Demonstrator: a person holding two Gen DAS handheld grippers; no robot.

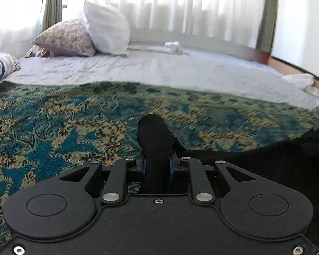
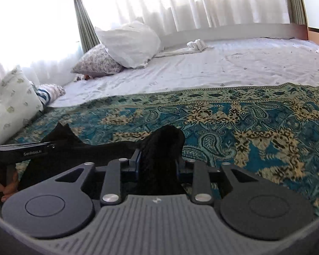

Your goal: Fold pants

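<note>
**Both grippers clamped on black pants, lifted off the bedspread**

Step in hand: the pickup, by my reading. Left gripper [image 1: 157, 167] has its jaws drawn narrow around a bunch of the pants [image 1: 155, 136]; the black cloth pokes up and forward past the blue pads [image 1: 171, 169]. Right gripper [image 2: 158, 161] likewise, jaws close together on a thick fold of the same fabric.

From the right wrist view, a dark span of cloth runs leftward from the right grip toward the other gripper, so the garment hangs between the two. Most of it lies below and behind the jaws, out of sight.

Under both: patterned teal bedspread [image 2: 255, 131], white sheet [image 1: 159, 68] beyond, pillows [image 1: 104, 27] near the curtain.

Next move likely calls for keeping both grips firm, spreading the held edge taut, then carrying it over to lay one half onto the other. Risk: bunched cloth slipping unevenly.
</note>
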